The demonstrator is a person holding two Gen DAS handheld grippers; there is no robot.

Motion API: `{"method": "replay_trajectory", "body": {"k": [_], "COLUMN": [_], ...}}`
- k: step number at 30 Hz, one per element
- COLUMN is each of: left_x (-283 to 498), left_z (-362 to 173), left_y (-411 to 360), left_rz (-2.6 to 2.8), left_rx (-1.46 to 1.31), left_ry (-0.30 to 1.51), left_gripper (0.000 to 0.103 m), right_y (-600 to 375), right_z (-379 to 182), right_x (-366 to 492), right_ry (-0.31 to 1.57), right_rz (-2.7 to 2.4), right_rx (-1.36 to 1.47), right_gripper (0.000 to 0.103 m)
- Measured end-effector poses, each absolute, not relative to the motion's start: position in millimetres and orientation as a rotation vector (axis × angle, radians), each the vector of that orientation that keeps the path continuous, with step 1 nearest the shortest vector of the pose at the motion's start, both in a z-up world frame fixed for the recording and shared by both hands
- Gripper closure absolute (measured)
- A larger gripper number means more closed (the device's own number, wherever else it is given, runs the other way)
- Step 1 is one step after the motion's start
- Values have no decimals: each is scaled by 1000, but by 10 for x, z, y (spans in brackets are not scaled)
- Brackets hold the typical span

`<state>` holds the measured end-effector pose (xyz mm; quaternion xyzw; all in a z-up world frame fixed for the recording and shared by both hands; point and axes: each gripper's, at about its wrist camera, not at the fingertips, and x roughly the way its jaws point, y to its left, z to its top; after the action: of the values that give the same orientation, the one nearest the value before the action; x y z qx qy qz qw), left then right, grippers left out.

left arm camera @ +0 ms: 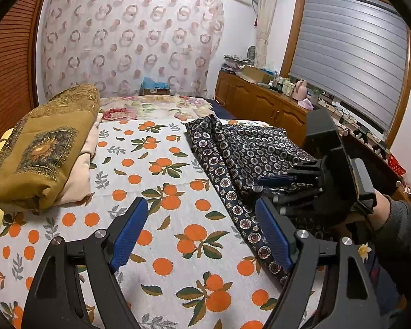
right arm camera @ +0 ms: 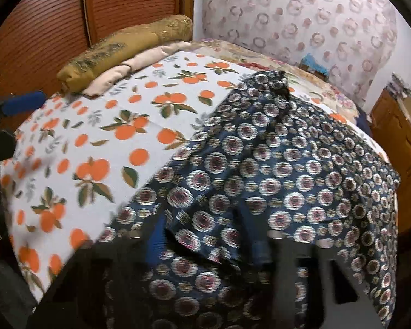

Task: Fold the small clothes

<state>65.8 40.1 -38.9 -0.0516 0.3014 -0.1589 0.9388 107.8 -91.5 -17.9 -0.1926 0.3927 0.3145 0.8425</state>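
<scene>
A bed [left arm camera: 156, 246] covered in a white sheet printed with oranges and leaves is filling most of both views. A navy garment [left arm camera: 249, 148] patterned with small round flowers is lying on the bed's right side, its long axis running from the near right edge away toward the far end, with one narrow strip trailing down toward the near edge and a wider folded mass lying beside it to the right. A folded mustard blanket [left arm camera: 41, 150] is resting on a beige layer at the bed's left side, well apart from the garment. The left hand-held gripper [left arm camera: 202, 233] is hovering above the bare sheet, tilted downward, its blue pads standing wide apart with nothing between them. The right hand-held gripper [right arm camera: 208, 241], angled steeply down from the right with a grey sleeve [left arm camera: 397, 227] behind it, is clamping a raised fold of the garment between its blurred blue pads.
</scene>
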Motion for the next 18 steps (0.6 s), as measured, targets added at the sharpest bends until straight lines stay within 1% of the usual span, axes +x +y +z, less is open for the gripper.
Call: {"method": "replay_trajectory", "body": {"k": [1, 2, 6, 11, 18], "left_x": [657, 657, 654, 670, 678], "left_z": [-390, -389, -379, -375, -392], "left_y": [404, 404, 388, 384, 371], "left_rz": [-326, -328, -329, -331, -333], "left_rx": [-107, -109, -104, -105, -103], "left_ry": [615, 616, 617, 618, 626], "left_gripper": [22, 22, 22, 22, 22], "right_y": [-961, -999, -1190, -1461, -1748], "right_z": [-165, -143, 138, 495, 696], "right_x": [1110, 1141, 1198, 1597, 2232], "right_ry": [822, 817, 758, 694, 678], "right_rz": [662, 663, 624, 487, 286], "right_rx": [-398, -391, -361, -377, -368], "right_gripper": [92, 95, 97, 98, 98]}}
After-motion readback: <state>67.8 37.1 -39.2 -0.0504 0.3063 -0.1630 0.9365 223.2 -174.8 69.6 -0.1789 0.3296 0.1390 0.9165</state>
